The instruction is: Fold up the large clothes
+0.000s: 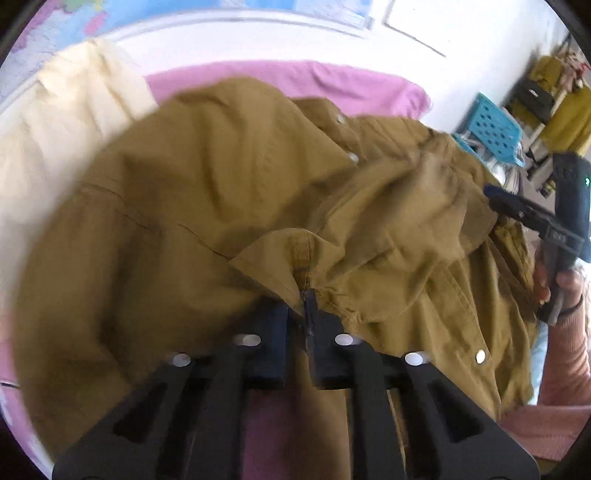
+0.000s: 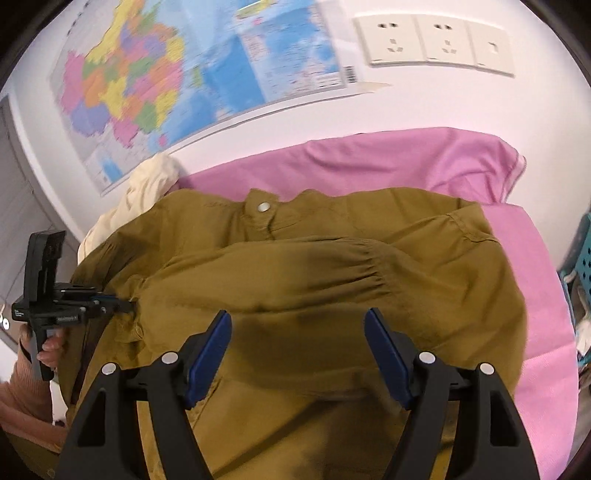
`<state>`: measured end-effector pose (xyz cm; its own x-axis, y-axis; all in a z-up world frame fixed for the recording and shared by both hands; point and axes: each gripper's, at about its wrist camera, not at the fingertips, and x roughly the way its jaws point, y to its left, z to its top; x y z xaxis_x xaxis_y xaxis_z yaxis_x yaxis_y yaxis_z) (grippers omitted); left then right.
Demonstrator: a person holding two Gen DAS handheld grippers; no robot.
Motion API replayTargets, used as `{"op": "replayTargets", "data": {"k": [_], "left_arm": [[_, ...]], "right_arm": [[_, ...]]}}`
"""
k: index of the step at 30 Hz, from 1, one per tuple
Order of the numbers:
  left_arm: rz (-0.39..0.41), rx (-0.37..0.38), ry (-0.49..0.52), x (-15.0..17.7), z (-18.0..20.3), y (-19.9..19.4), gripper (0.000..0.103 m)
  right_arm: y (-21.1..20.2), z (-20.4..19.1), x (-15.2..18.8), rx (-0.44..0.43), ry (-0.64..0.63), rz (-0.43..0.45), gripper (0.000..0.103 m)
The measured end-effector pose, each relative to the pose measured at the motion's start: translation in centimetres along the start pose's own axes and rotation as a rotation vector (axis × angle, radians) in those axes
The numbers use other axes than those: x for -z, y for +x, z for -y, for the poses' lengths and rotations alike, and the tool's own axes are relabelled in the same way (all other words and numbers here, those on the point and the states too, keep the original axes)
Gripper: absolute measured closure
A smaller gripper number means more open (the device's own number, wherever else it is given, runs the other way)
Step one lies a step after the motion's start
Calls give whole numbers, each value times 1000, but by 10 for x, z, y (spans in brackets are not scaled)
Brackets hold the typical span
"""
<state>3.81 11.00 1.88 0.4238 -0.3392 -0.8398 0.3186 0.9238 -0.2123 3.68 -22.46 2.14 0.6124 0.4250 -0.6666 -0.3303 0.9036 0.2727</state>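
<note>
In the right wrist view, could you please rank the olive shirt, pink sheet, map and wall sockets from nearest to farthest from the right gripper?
1. Olive shirt: directly under and ahead of the open right gripper.
2. Pink sheet: beyond the shirt and along its right side.
3. Map and wall sockets: both on the wall behind, map upper left, sockets upper right; too close to rank.

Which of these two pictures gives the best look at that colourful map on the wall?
The right wrist view. There the map fills the upper left, its coloured regions and blue sea plain despite some blur. The left wrist view catches only a blurred strip of it along the top edge, above the brown shirt.
</note>
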Motion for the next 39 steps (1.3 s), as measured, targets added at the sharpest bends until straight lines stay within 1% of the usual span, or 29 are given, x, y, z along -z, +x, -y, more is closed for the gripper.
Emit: {"op": "replayTargets", "data": {"k": [1,3,4,7,9,12,14,15,16,17,18,19,20,21,22,23,24,25,26,27,28,29,30,32,33,34,35,37,39], "left_arm": [[19,25,-19,-4,-5,-7,94],[52,19,-38,-11,-9,-19,94],[72,10,-45,-14,-11,-23,99],[104,28,-47,-16,-16,-35,98],[112,18,-44,-16,-17,-37,97],[69,-4,-24,-17,-12,-24,96],[39,-17,-17,-17,-14,-17,91],[26,-28,-15,-18,-14,-10,85],[15,-34,-11,-19,-14,-7,82],[5,-35,-10,-19,-11,-3,82],[-2,-40,-10,-22,-10,2,84],[-4,-44,-9,-24,-9,5,85],[1,-45,-4,-26,-7,6,86],[8,-58,0,-28,-5,6,89],[19,-72,1,-30,-3,5,89],[22,-68,2,-31,-2,5,89],[24,-65,9,-32,-1,6,89],[14,-84,23,-32,1,10,86],[-4,-109,36,-31,-3,14,84],[-27,-133,37,-29,-5,22,80],[-43,-139,31,-29,-3,28,76],[-63,-140,22,-28,-7,34,74],[-72,-142,18,-26,-11,38,71],[-82,-151,7,-26,-14,42,64],[-85,-151,-4,-26,-16,43,60],[-85,-150,-4,-27,-17,44,60],[-84,-148,-2,-26,-17,44,60],[-78,-145,-3,-26,-16,41,60],[-73,-144,1,-25,-17,37,58]], "right_arm": [[-1,4,-1,6,8,6,30],[-2,14,-4,30,25,14,30],[-1,18,-7,51,28,15,30],[6,34,-11,112,56,10,30],[14,48,-13,161,83,-12,31],[20,61,-15,223,77,-26,31],[26,70,-16,246,82,-47,31],[31,72,-16,268,73,-68,32],[39,71,-15,333,35,-96,38],[45,69,-13,377,6,-116,49],[51,69,-11,437,-31,-134,68],[54,72,-9,461,-47,-144,69],[53,75,-9,447,-35,-140,71],[50,82,-9,439,-4,-129,76],[48,86,-9,451,12,-120,79],[47,91,-10,463,30,-111,79],[47,97,-9,453,58,-109,79],[48,99,-10,448,72,-108,79],[49,97,-9,462,58,-109,79],[51,94,-10,484,35,-113,78],[52,91,-10,501,28,-118,77],[52,89,-12,508,39,-126,77],[47,86,-15,505,52,-118,77],[35,71,-21,470,42,-80,77],[28,58,-23,433,21,-58,72],[22,42,-26,391,-11,-40,66],[17,20,-28,341,-64,-18,63],[16,-18,-29,236,-150,-19,61],[27,-53,-24,131,-217,-49,61]]}}
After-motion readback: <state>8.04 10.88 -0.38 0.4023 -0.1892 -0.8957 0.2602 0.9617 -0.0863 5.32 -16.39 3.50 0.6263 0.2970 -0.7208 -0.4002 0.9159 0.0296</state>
